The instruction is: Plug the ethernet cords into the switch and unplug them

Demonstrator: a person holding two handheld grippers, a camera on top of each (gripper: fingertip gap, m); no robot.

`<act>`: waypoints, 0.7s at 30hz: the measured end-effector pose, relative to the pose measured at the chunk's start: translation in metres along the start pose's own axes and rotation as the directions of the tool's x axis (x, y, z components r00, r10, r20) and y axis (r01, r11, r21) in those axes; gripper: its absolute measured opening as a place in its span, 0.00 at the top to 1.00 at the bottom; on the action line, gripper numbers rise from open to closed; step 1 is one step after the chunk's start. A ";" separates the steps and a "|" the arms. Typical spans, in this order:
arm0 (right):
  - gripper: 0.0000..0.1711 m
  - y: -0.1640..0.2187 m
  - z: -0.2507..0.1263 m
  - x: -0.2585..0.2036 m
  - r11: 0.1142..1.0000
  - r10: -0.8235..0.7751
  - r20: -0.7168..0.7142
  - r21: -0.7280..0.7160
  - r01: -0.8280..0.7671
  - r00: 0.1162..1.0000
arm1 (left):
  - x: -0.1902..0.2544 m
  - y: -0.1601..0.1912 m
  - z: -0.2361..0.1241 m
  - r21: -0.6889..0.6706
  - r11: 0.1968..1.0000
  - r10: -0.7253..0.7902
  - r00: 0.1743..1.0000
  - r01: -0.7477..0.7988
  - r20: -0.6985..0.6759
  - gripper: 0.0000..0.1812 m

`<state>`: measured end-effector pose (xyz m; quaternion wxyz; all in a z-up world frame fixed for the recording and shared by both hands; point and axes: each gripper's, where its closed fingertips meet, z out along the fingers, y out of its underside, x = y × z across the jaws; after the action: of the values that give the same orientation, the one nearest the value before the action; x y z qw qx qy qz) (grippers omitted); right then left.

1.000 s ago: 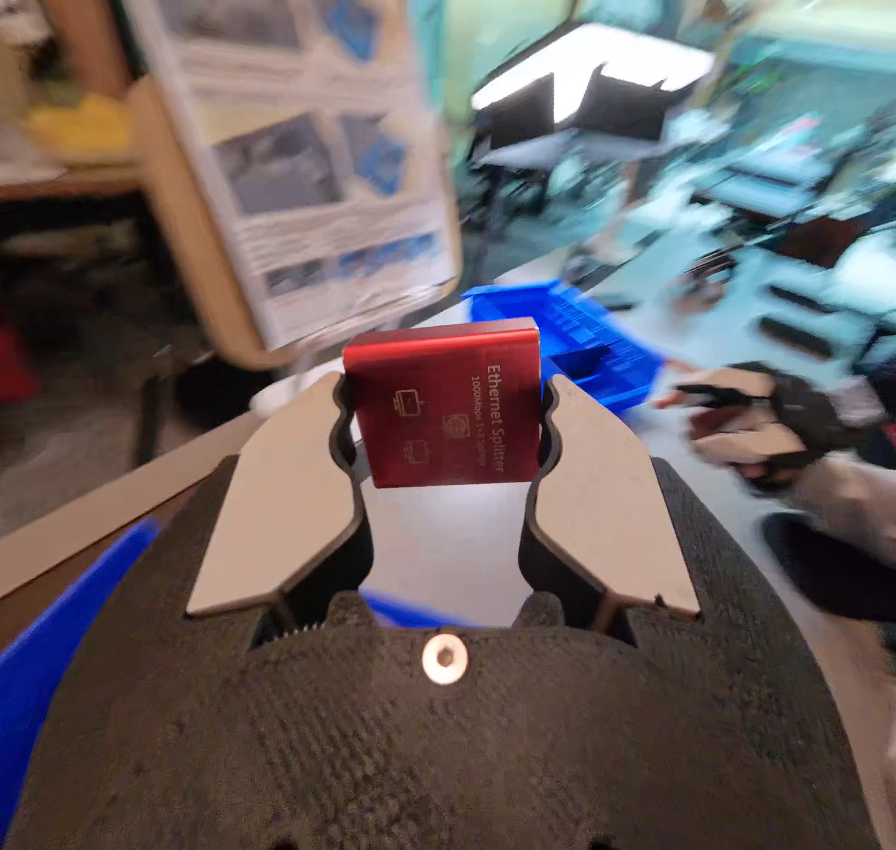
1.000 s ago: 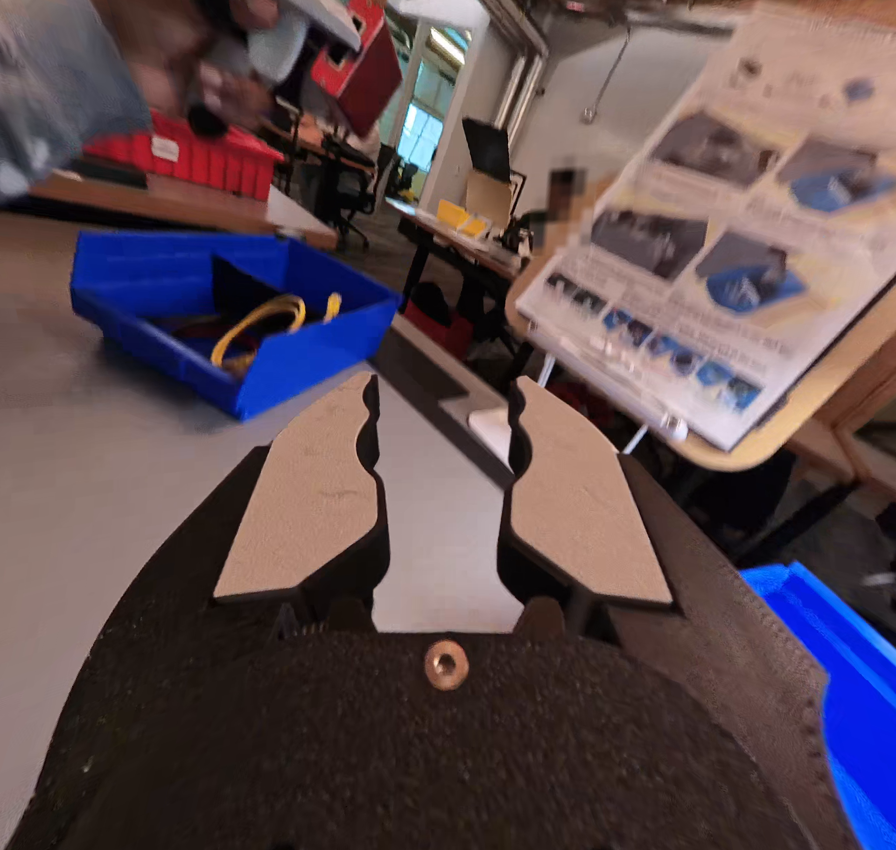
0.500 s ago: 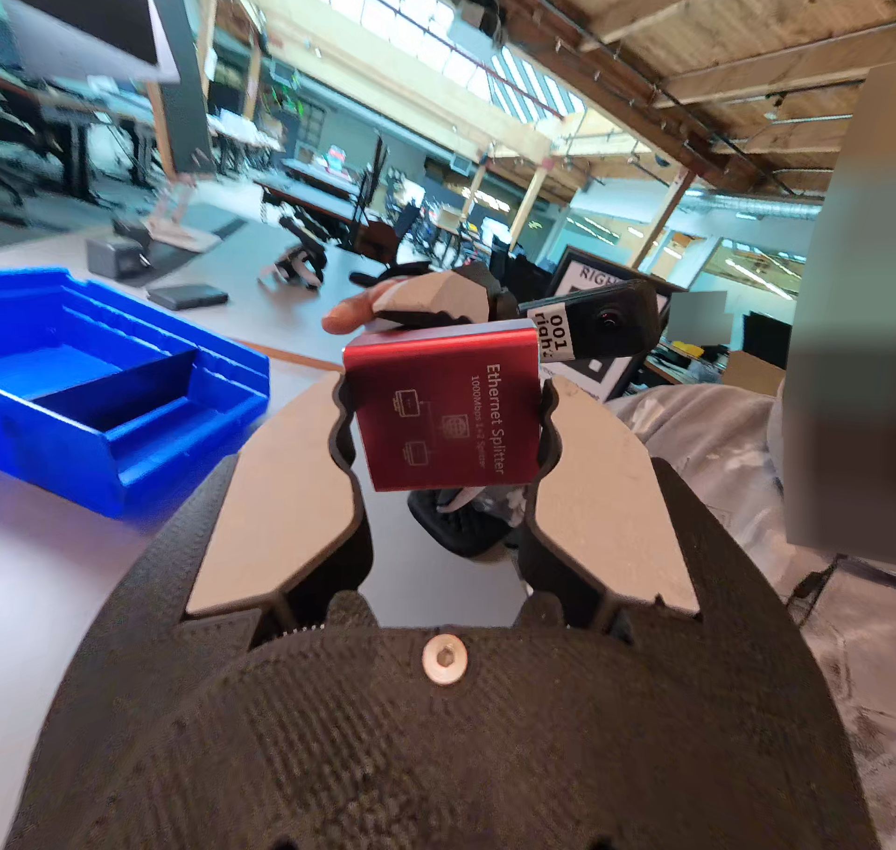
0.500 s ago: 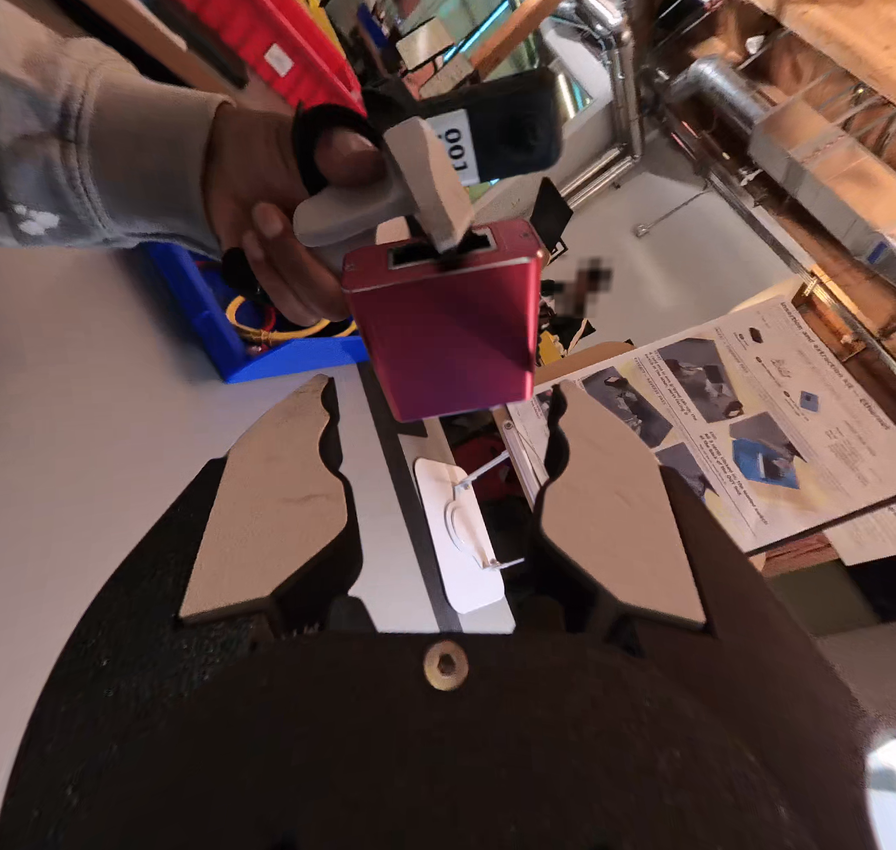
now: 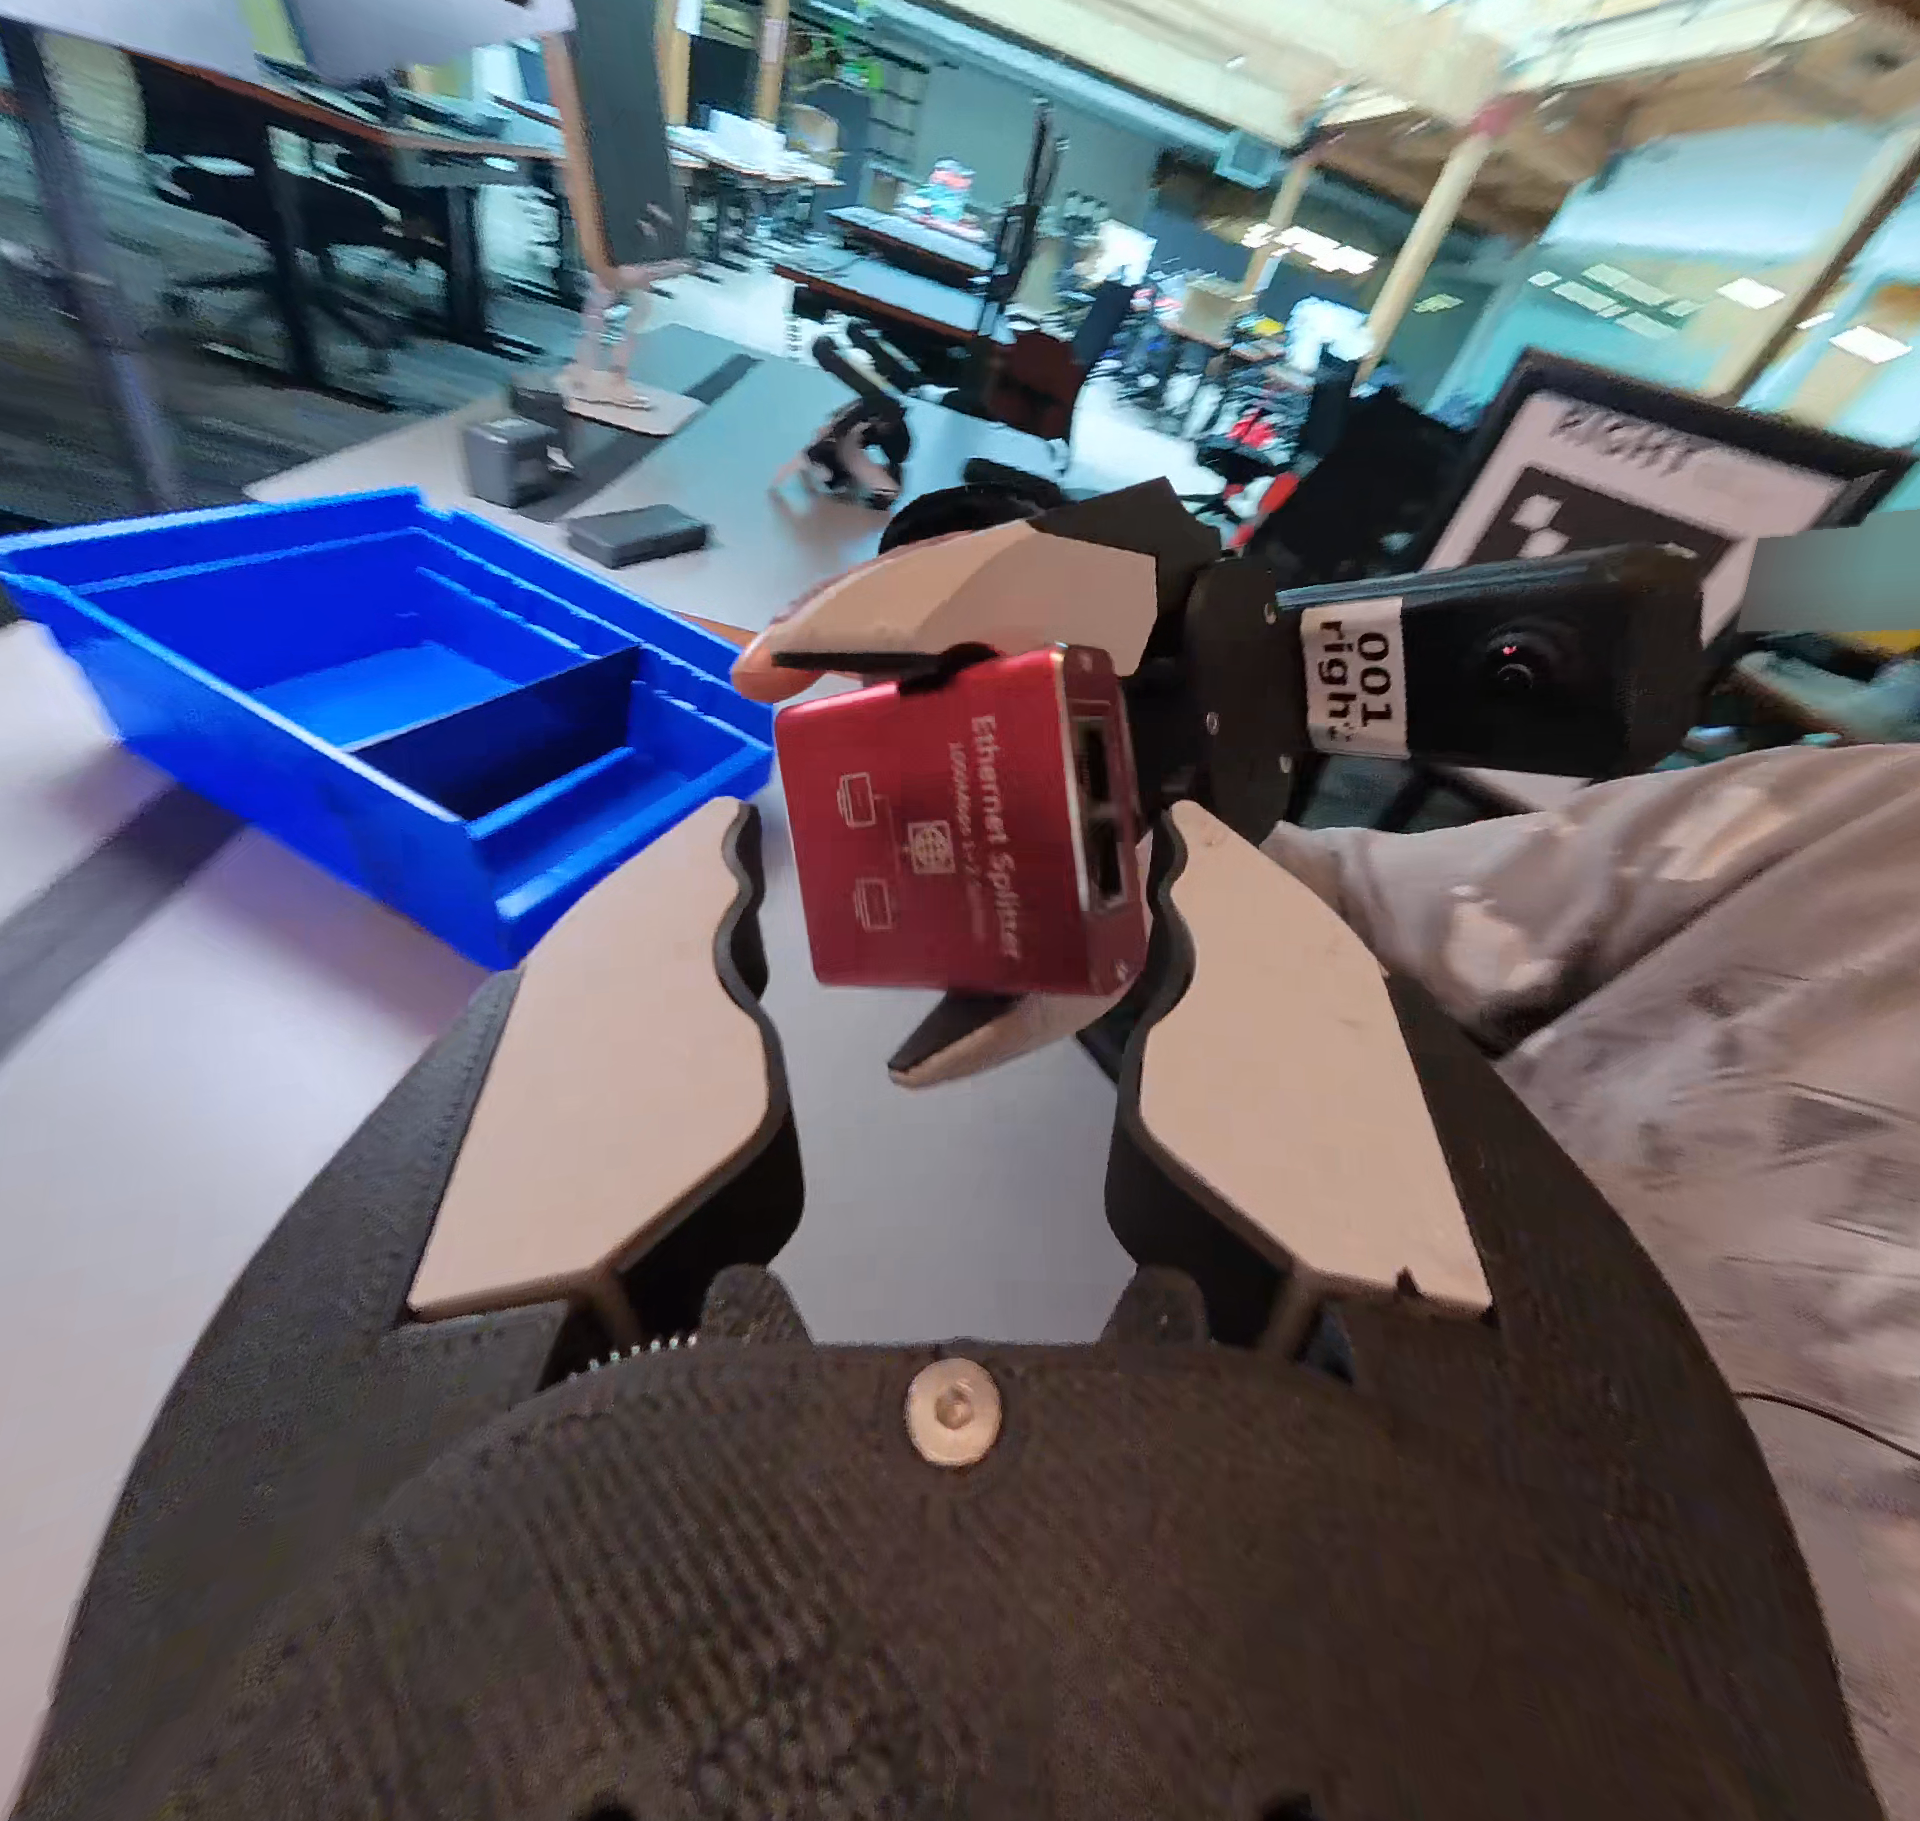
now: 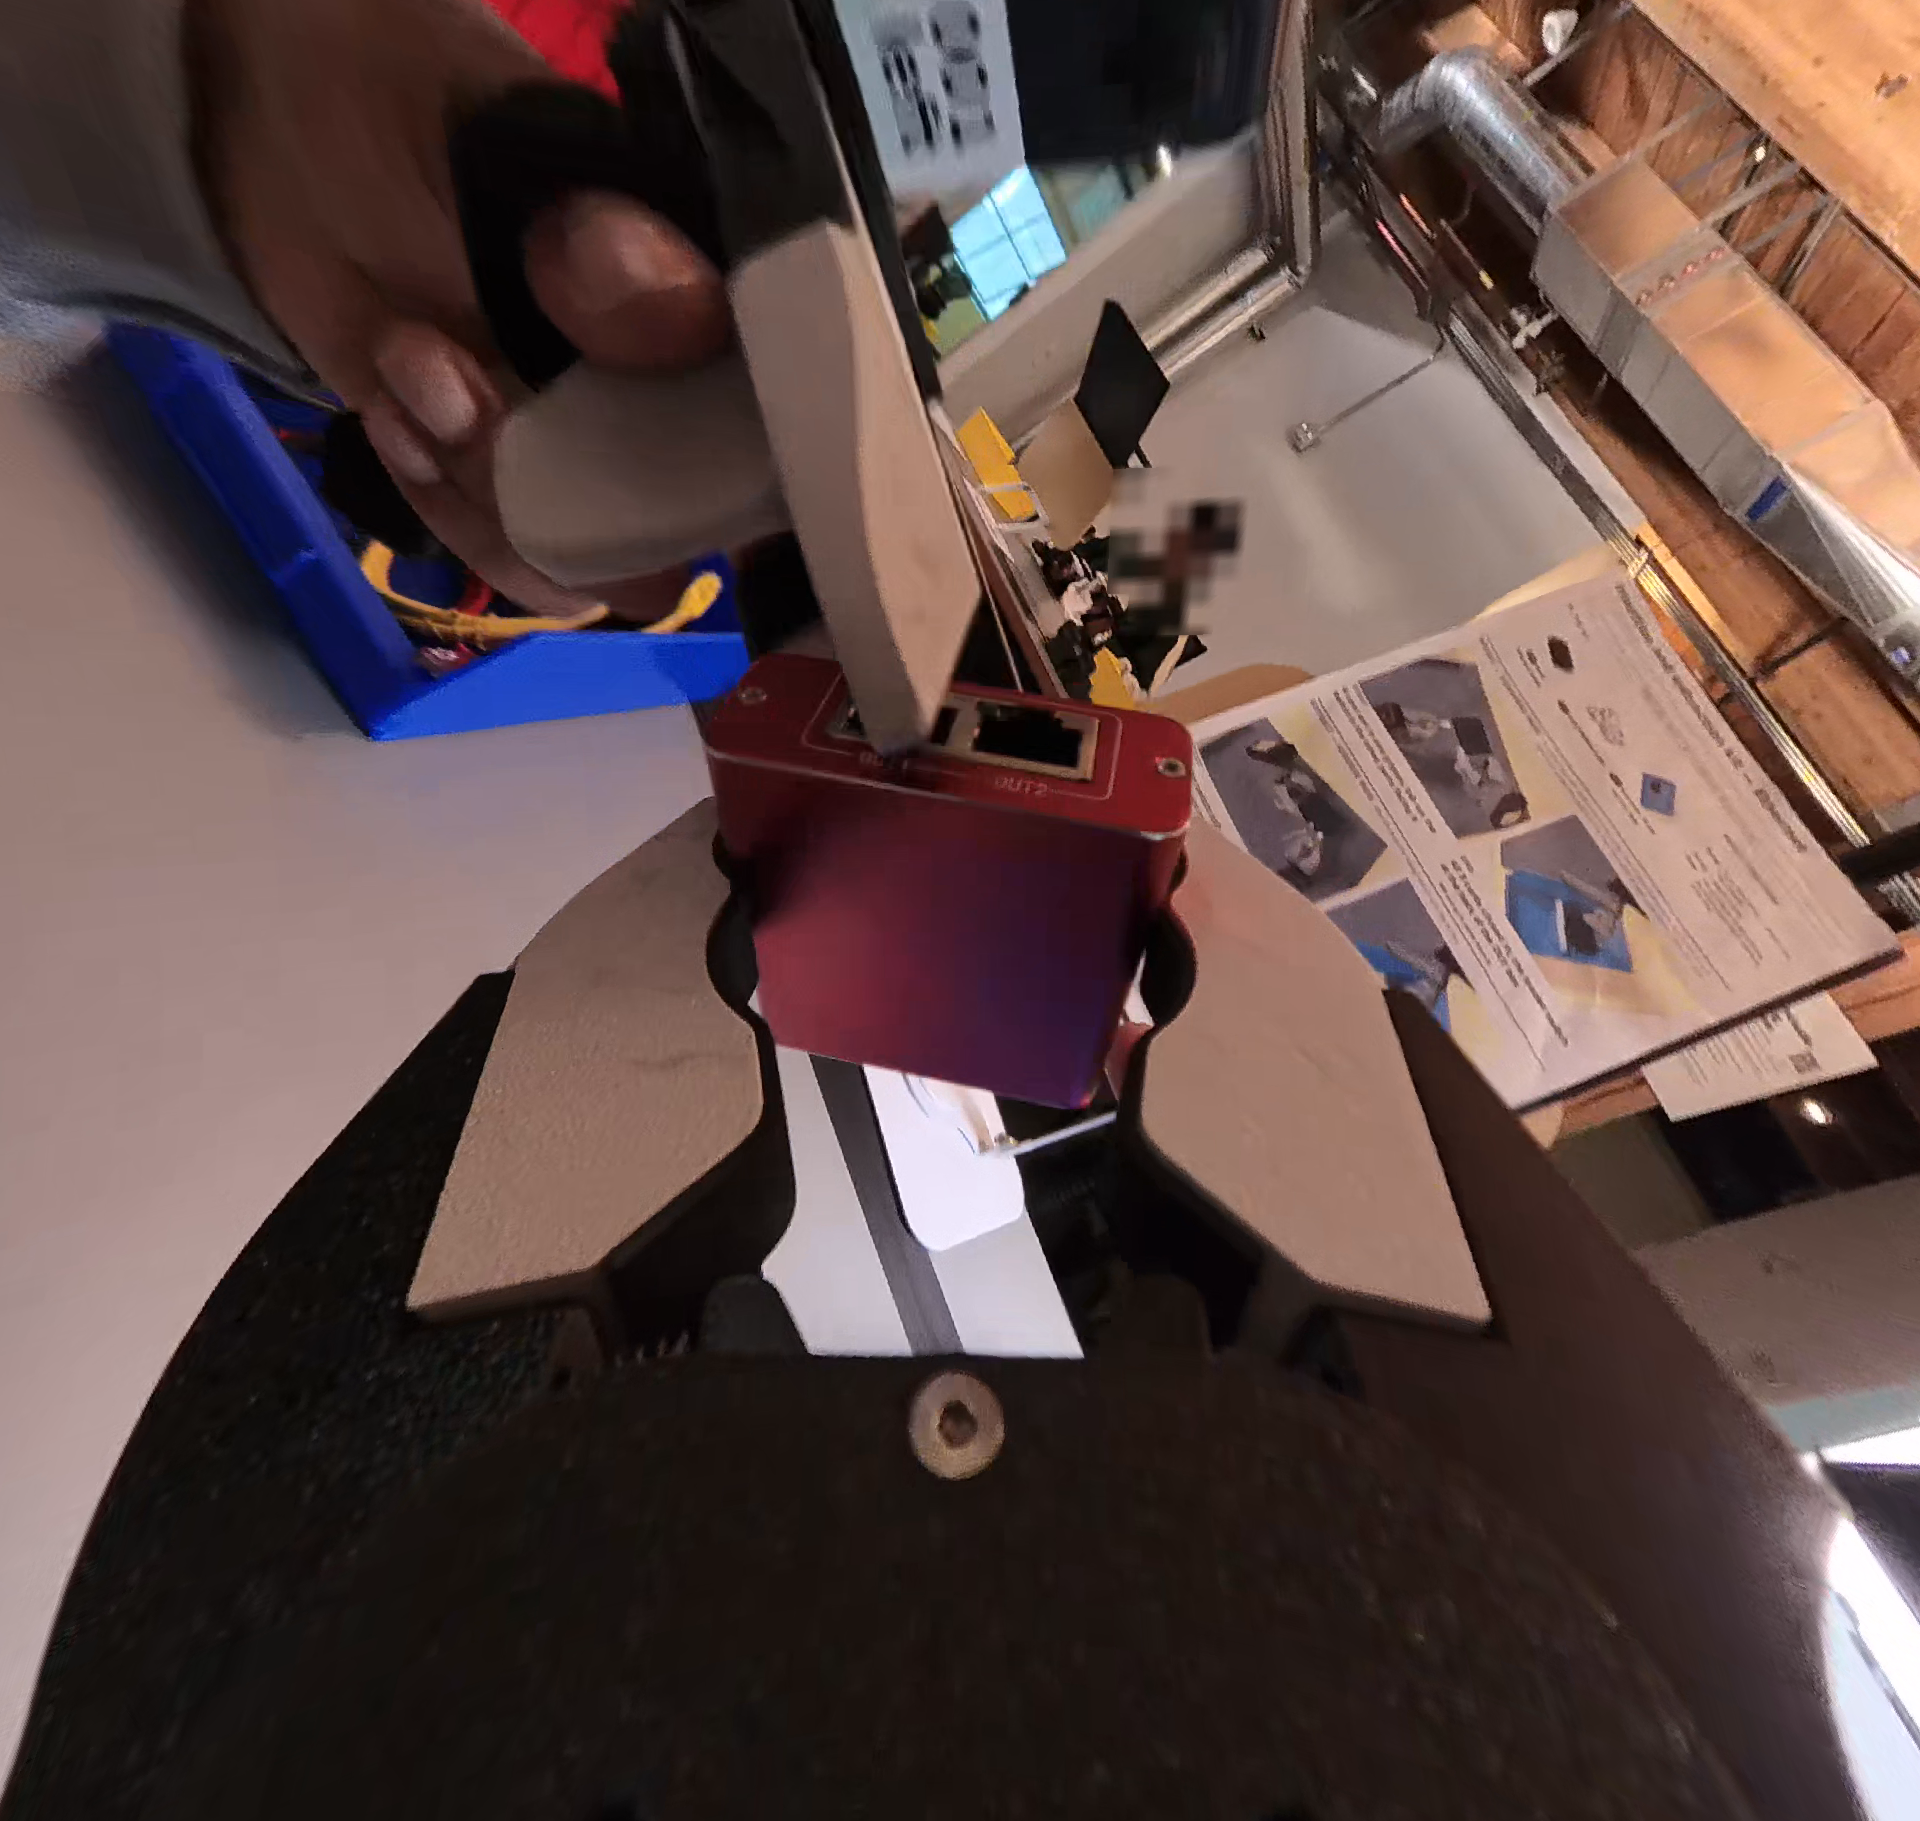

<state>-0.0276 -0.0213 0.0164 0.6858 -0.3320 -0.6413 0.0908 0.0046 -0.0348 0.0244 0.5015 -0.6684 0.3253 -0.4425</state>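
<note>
The red switch (image 5: 935, 826) hangs in the air above the grey table, its two empty ports facing right. My right gripper (image 6: 945, 878) is shut on its two sides; in the left wrist view its fingers (image 5: 997, 587) sit above and below the switch. My left gripper (image 5: 956, 821) is open, its fingers a little apart from the switch on both sides. In the right wrist view one left finger (image 6: 852, 483) has its tip at the port face. Yellow cords (image 6: 665, 608) lie in a blue bin (image 6: 312, 566) behind, partly hidden by a hand.
An empty blue bin with a divider (image 5: 364, 691) stands on the table at left. A poster board (image 6: 1507, 836) leans beyond the table edge. A grey sleeve (image 5: 1662, 992) fills the right side. Small dark items (image 5: 634, 535) lie farther back.
The left gripper held the switch and swung it toward the right gripper. The right gripper has closed on it, and the left one has let go and drawn back slightly.
</note>
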 end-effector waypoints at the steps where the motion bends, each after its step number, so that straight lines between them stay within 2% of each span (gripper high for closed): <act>1: 0.57 0.004 0.000 0.003 1.000 0.002 -0.012 -0.017 -0.002 1.000 | -0.001 -0.002 -0.002 -0.005 0.999 0.032 0.999 -0.031 0.036 0.61; 5: 0.58 0.018 0.004 0.006 0.996 0.009 -0.036 -0.084 -0.012 0.999 | -0.002 0.003 0.000 -0.102 0.981 0.181 0.967 -0.165 0.177 0.64; 8: 0.58 0.021 0.008 0.002 0.992 -0.010 -0.032 -0.125 0.006 0.999 | -0.008 0.015 0.009 -0.205 0.957 0.253 0.934 -0.204 0.254 0.66; 10: 0.58 0.022 0.010 -0.002 0.989 -0.041 -0.031 -0.146 0.036 0.999 | -0.013 0.019 0.014 -0.229 0.953 0.262 0.921 -0.199 0.289 0.72; 12: 0.58 0.022 0.011 -0.003 0.987 -0.052 -0.031 -0.153 0.046 0.998 | -0.021 0.020 0.013 -0.241 0.943 0.301 0.895 -0.229 0.329 0.81; 13: 0.58 0.022 0.010 -0.002 0.988 -0.050 -0.033 -0.149 0.045 0.998 | -0.022 0.019 0.012 -0.236 0.941 0.310 0.893 -0.240 0.327 0.85; 17: 0.58 0.010 0.007 -0.002 0.998 0.020 -0.007 -0.067 -0.020 1.000 | -0.011 0.013 0.008 -0.183 0.938 0.334 0.913 -0.296 0.235 0.85; 21: 0.59 -0.009 -0.007 0.004 0.950 0.290 0.131 0.080 -0.301 0.948 | 0.006 -0.001 -0.004 -0.031 0.950 0.313 0.946 -0.311 0.087 0.85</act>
<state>-0.0233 -0.0283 0.0254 0.6411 -0.3839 -0.6182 0.2438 0.0029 -0.0415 0.0269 0.5737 -0.6324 0.4075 -0.3238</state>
